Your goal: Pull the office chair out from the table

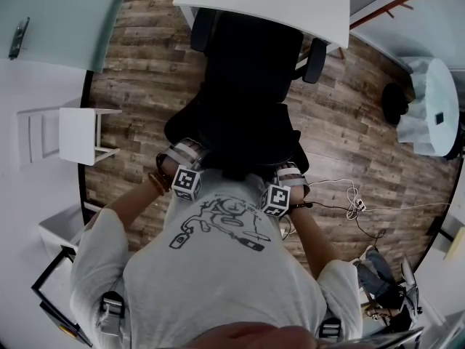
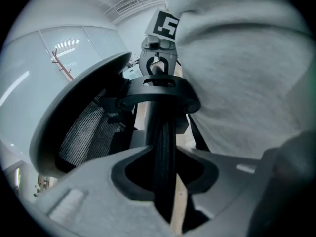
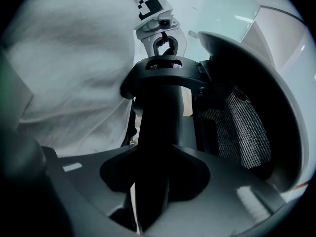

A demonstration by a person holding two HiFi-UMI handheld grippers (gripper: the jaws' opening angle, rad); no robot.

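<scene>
Wooden floor (image 1: 145, 57); left gripper (image 2: 165, 169), right gripper (image 3: 153, 177) clamp chair (image 1: 247, 86).

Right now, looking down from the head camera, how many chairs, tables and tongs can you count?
Office chair: 1
Tables: 3 (white table, round table, small side table)
Tongs: 2 (left tongs, right tongs), both clamped on the chair's back
Total: 6
</scene>
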